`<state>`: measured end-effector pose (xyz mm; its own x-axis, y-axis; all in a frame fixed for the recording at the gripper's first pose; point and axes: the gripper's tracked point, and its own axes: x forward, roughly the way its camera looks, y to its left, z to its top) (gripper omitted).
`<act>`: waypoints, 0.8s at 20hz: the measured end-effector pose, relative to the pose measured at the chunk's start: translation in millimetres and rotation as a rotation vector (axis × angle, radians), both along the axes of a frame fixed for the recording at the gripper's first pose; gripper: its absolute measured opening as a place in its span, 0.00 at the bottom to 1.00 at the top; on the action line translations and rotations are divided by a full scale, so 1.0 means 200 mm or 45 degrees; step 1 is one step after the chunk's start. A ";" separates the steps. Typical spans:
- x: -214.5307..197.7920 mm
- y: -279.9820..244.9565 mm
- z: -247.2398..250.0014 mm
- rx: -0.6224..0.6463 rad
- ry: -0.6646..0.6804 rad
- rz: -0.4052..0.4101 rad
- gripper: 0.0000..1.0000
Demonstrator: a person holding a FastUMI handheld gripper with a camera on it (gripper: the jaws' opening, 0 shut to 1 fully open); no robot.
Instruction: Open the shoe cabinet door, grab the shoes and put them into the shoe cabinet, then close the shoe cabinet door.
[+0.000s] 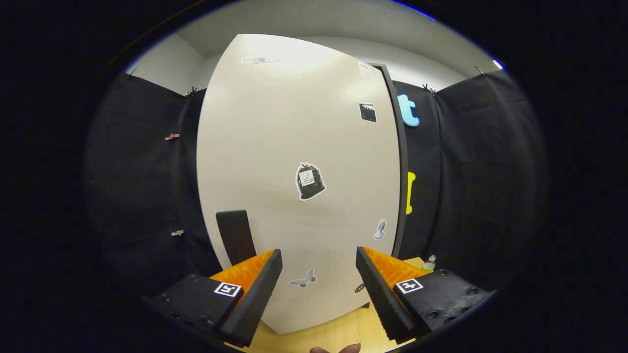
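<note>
Item: shoe cabinet door (294, 162). A tall cream-white panel, standing upright and facing the camera, taken here as the landmark for all other entries. Whether it sits fully shut against its cabinet cannot be told from this angle; a dark vertical edge (400, 162) runs down its right side.

On the door: a dark rectangular handle (235, 236) low on the left part of the panel; a black bag-shaped sticker (310, 181) near the middle; a small dark square sticker (368, 112) toward the upper right; a pale oblong sticker (260, 61) near the top; a small grey figure sticker (379, 229) low on the right; a grey butterfly sticker (304, 279) near the bottom.

Gripper (319, 289): positioned in front of the lower part of the door, pointing at it. Jaws spread wide apart, with nothing between them but the door's bare lower face and the butterfly sticker. The left finger (255, 299) lies just below and to the right of the handle, apart from it; the right finger (380, 296) lies before the door's lower right corner. Neither finger can be seen to touch the door.

Below the door: a light wooden floor (333, 333). A small bottle (429, 264) stands on it just right of the door's foot.

Around the door: black cloth wall (147, 186) on both sides, white room wall and ceiling (314, 19) above.

A person's fingertips (336, 349) show below the gripper.
</note>
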<state>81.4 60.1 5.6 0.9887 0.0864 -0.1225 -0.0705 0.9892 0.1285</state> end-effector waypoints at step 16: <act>0.03 0.05 0.06 0.024 -0.023 -0.013 0.98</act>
